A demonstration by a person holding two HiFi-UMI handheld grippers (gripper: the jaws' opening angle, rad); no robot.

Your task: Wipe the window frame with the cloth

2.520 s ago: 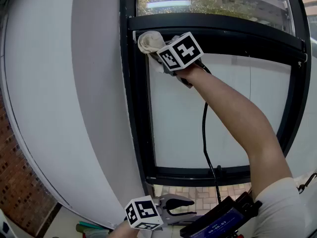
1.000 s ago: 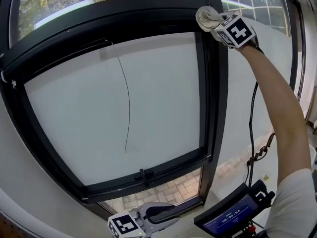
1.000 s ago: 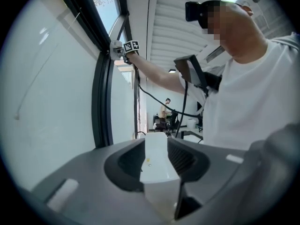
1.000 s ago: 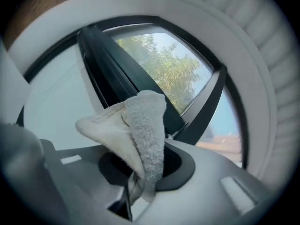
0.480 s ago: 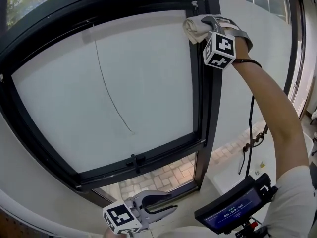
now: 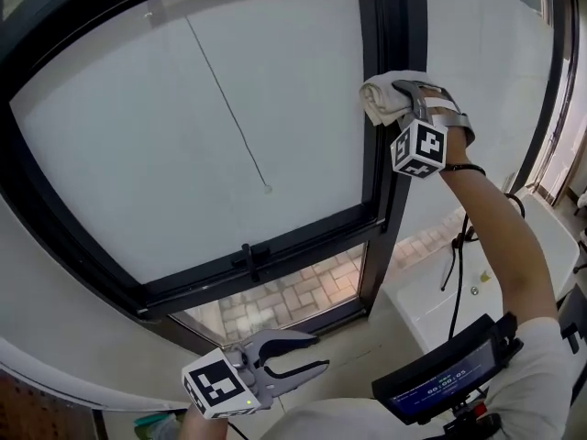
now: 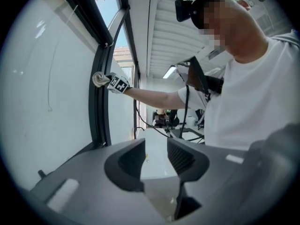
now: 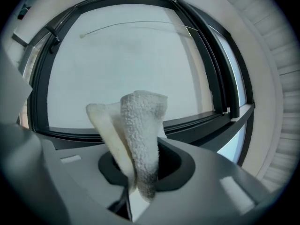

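Right claw [image 6: 400, 94], clamped on the cloth [image 6: 380, 102], has slid from the top corner to mid-height on the right upright of the window frame [image 6: 394, 26] — the lower stretch probably remains unwiped. Left claw [image 6: 319, 354] hangs low and near — jaws apart, empty.

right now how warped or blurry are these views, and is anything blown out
Head view: the wide lens bows the window frame into arcs; the pale pane is evenly lit, no glare. Left gripper view: dark round border, the left gripper slightly soft up close, a ceiling light blown white. Right gripper view: cloth sharp enough to show its loops, frame bowed, edges dark.
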